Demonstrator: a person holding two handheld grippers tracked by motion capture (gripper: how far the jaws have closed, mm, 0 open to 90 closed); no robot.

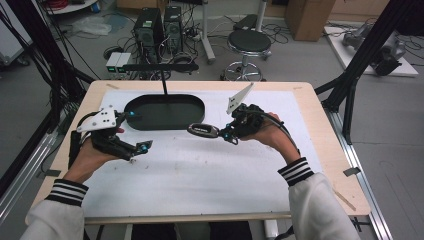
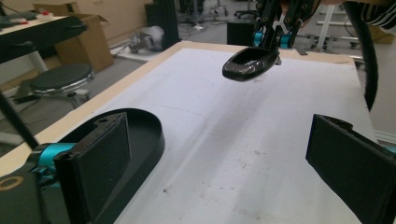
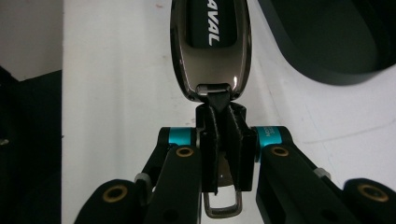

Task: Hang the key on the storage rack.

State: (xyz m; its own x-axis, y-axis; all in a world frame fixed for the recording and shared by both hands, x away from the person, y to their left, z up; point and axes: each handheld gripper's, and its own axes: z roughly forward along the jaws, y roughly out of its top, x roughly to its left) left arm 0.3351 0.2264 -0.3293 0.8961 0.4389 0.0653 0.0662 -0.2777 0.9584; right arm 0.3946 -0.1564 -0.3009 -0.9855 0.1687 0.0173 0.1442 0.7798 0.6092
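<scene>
your sleeves come in at the near edge, and just ahead of them your left gripper point(image 1: 131, 131) sits low over the white mat point(image 1: 200, 170), jaws spread wide with nothing between them. across the mat, your right gripper point(image 1: 227, 134) is clamped tight on the tail end of a dark glossy car key fob point(image 1: 203, 130), pinching the small loop end so the body sticks straight out past the jaw tips. the fob hangs clear of the mat, its long axis running away from the right jaws and pointing toward your left side. from the left gripper, the fob lies ahead and above, with a fair gap of bare mat between. beyond both, the black oval tray point(image 1: 165, 111) waits, just past the fob's nose and close beside the left jaws. my read: the right hand is the nearer one for a drop, a short push forward puts the fob over the rim.
</scene>
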